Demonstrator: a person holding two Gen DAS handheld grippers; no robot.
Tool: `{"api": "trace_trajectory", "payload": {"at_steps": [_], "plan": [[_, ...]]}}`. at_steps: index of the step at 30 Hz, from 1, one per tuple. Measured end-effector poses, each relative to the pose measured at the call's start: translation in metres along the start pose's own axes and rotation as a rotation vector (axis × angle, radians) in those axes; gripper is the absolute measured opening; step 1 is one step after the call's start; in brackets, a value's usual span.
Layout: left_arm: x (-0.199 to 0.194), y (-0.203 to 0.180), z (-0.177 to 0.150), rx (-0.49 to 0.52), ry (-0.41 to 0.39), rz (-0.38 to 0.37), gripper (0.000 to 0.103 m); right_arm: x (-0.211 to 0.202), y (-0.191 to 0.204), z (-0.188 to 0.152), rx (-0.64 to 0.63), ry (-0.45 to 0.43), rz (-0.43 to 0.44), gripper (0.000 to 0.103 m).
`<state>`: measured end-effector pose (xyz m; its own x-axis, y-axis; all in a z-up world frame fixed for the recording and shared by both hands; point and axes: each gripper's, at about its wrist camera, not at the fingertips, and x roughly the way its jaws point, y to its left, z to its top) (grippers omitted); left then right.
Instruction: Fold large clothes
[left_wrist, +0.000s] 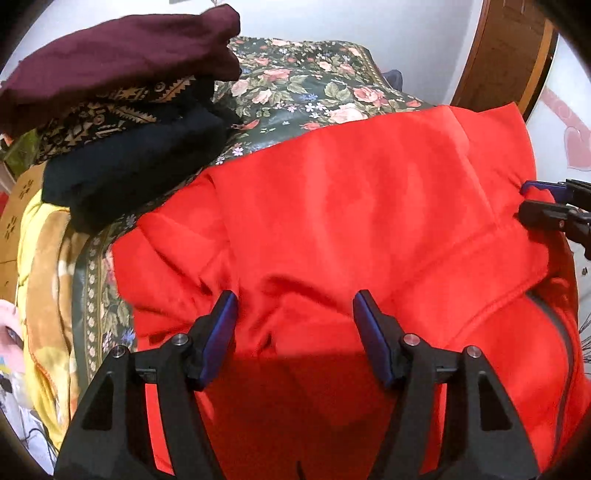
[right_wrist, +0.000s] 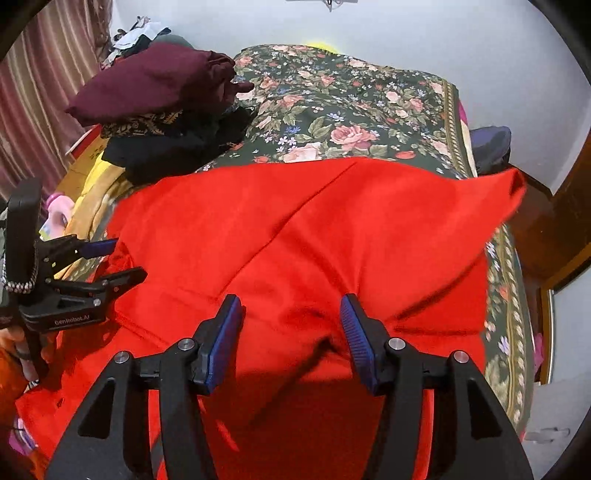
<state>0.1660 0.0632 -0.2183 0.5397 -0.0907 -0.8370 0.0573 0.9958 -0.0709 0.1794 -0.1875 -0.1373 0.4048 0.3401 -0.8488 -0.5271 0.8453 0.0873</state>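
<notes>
Red garment (left_wrist: 351, 206) spread on floral bedspread (right_wrist: 332, 107); left tongs (left_wrist: 293, 317), right tongs (right_wrist: 291, 314) both wide open, empty.

Red garment (left_wrist: 332, 206) btm edge cropped

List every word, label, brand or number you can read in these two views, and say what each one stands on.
"GenRobot.AI": on the black body of the left gripper, seen in the right wrist view.

Nothing else is readable. The red garment, the floral bedspread and the stack of folded clothes carry patterns only, no lettering. The right gripper shows no marking in either view.
</notes>
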Motion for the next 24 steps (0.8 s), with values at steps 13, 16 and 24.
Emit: {"api": "trace_trajectory", "payload": {"at_steps": [13,16,24], "plan": [[-0.057,0.072,0.015,-0.216,-0.06,0.007,0.071,-0.036,-0.019,0.009,0.083,-0.07,-0.034,0.052],[-0.059,0.096,0.027,-0.293,-0.101,0.061,0.084,-0.044,-0.029,0.022,0.094,-0.103,-0.087,0.061],[0.006,0.146,0.046,-0.495,-0.031,0.02,0.086,-0.029,-0.08,0.043,0.28,-0.126,-0.058,0.082]]}}
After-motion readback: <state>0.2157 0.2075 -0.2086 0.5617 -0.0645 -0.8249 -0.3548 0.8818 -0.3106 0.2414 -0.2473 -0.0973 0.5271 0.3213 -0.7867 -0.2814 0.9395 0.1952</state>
